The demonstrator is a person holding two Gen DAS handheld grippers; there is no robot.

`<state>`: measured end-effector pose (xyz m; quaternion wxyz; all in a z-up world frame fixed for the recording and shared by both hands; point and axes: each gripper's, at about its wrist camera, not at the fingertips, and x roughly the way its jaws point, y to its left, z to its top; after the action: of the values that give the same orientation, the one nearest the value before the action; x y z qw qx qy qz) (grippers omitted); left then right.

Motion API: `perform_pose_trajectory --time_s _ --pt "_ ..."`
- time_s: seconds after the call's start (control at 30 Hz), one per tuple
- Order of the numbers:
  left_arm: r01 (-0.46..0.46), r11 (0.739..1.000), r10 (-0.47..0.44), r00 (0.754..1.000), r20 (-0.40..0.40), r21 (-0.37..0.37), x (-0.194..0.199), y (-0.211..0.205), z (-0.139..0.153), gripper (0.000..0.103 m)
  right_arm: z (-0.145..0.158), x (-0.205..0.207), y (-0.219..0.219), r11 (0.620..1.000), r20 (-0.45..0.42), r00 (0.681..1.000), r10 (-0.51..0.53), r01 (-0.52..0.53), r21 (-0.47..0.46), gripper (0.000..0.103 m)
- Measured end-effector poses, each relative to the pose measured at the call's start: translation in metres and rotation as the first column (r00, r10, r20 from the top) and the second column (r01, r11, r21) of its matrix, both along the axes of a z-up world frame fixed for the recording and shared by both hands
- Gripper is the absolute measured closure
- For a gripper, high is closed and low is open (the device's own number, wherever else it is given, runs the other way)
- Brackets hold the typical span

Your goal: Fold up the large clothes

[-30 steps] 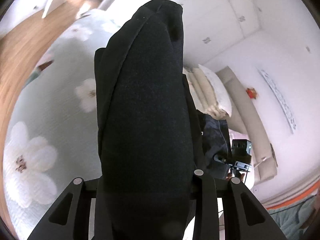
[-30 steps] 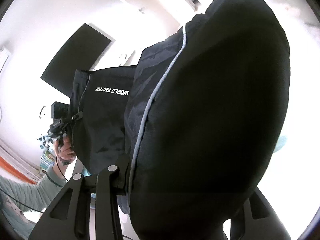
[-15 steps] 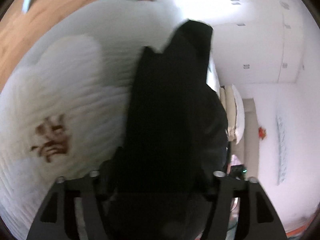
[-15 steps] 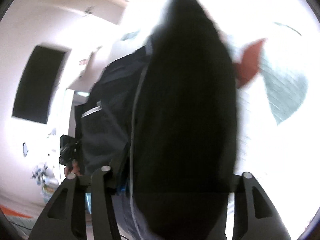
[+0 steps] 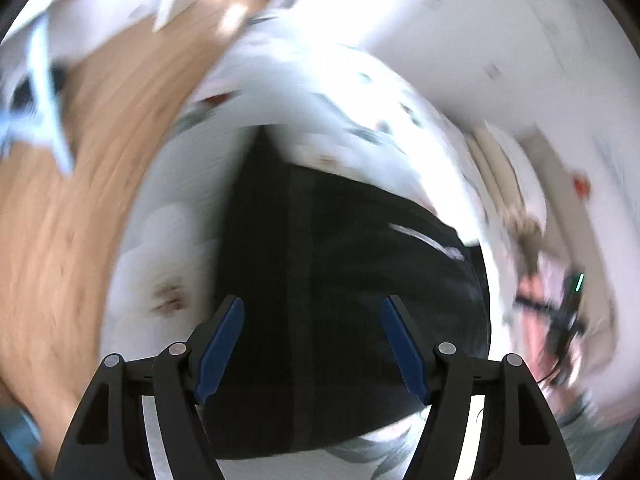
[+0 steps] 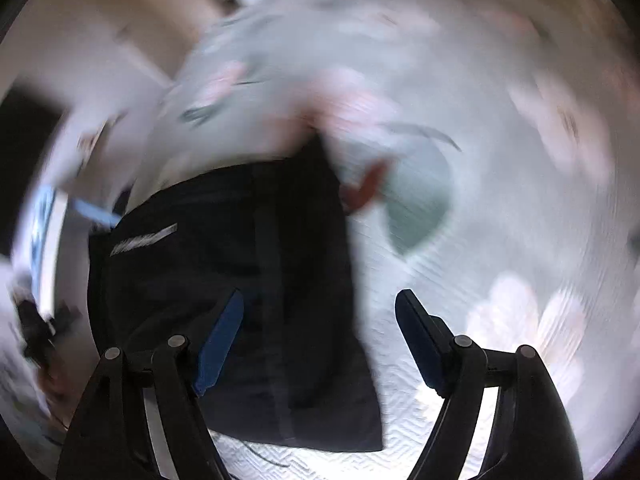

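Observation:
A black garment (image 5: 332, 280) with a white logo strip lies flat on the flowered bedspread (image 5: 160, 240); it also shows in the right wrist view (image 6: 240, 280). My left gripper (image 5: 312, 344) is open and empty, its blue pads (image 5: 220, 344) apart just above the garment's near edge. My right gripper (image 6: 320, 340) is open and empty above the garment's right edge, with one pad over the bedspread (image 6: 480, 240). Both views are blurred by motion.
The wooden floor (image 5: 80, 200) lies left of the bed. Pillows (image 5: 512, 184) and a headboard are at the far right. The hand holding the other gripper (image 5: 568, 312) shows at the right edge. White cupboards stand behind.
Both grippers held the black garment up in the air. It now lies on the bed, both grippers have opened and let it go, and both views swing downward.

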<state>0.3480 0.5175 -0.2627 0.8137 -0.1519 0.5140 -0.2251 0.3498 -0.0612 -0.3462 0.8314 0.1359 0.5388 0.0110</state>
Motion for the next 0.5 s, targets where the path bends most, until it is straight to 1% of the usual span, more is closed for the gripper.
perform_pose_trajectory --time_s 0.03,0.07,0.1,0.13,0.17,0.2,0.23,0.27,0.3,0.33,0.37,0.43,0.5 --pt "0.033 0.999 -0.033 0.999 0.013 0.020 -0.002 -0.016 0.002 0.029 0.002 0.004 0.009 0.999 0.011 0.999 0.044 -0.044 -0.031 0.021" --pt "0.064 0.997 -0.065 0.998 0.017 0.041 -0.006 -0.039 0.001 0.029 0.004 0.011 0.042 0.991 0.025 0.993 0.114 -0.112 -0.071 0.021" --pt "0.089 0.994 -0.091 0.996 0.021 0.066 -0.010 -0.060 -0.003 0.029 0.001 0.007 0.058 0.985 0.027 0.988 0.155 -0.152 -0.087 0.021" --pt "0.107 0.988 -0.111 0.993 0.031 0.109 -0.013 -0.084 -0.009 0.029 -0.003 0.010 0.076 0.979 0.023 0.982 0.186 -0.183 -0.095 0.021" --pt "0.111 0.981 -0.116 0.993 0.027 0.157 -0.016 -0.106 -0.015 0.029 -0.013 0.013 0.093 0.971 0.018 0.976 0.217 -0.214 -0.104 0.022" --pt "0.116 0.973 -0.118 0.993 -0.002 0.199 -0.016 -0.124 -0.029 0.029 -0.027 0.011 0.105 0.963 0.006 0.970 0.242 -0.239 -0.126 0.025" --pt "0.123 0.964 -0.115 0.992 -0.050 0.234 -0.019 -0.137 -0.052 0.030 -0.041 -0.002 0.111 0.956 -0.012 0.968 0.252 -0.251 -0.150 0.027" --pt "0.110 0.958 -0.098 0.994 -0.056 0.266 -0.019 -0.142 -0.068 0.030 -0.065 0.003 0.122 0.944 -0.061 0.965 0.254 -0.261 -0.202 0.028" --pt "0.095 0.949 -0.088 0.995 -0.036 0.301 -0.023 -0.148 -0.076 0.029 -0.083 0.006 0.125 0.938 -0.108 0.962 0.253 -0.271 -0.218 0.027" --pt "0.082 0.943 -0.078 0.997 -0.026 0.322 -0.024 -0.152 -0.084 0.029 -0.098 0.008 0.125 0.940 -0.137 0.960 0.244 -0.269 -0.210 0.025" --pt "0.067 0.943 -0.062 0.998 -0.024 0.327 -0.024 -0.152 -0.087 0.029 -0.108 0.009 0.123 0.947 -0.130 0.965 0.229 -0.252 -0.200 0.023" --pt "0.044 0.941 -0.039 0.999 -0.021 0.334 -0.025 -0.152 -0.087 0.028 -0.112 0.010 0.123 0.949 -0.108 0.969 0.223 -0.241 -0.202 0.022" --pt "0.041 0.939 -0.036 0.999 -0.022 0.341 -0.025 -0.151 -0.086 0.028 -0.110 0.005 0.118 0.953 -0.108 0.971 0.214 -0.232 -0.195 0.022"
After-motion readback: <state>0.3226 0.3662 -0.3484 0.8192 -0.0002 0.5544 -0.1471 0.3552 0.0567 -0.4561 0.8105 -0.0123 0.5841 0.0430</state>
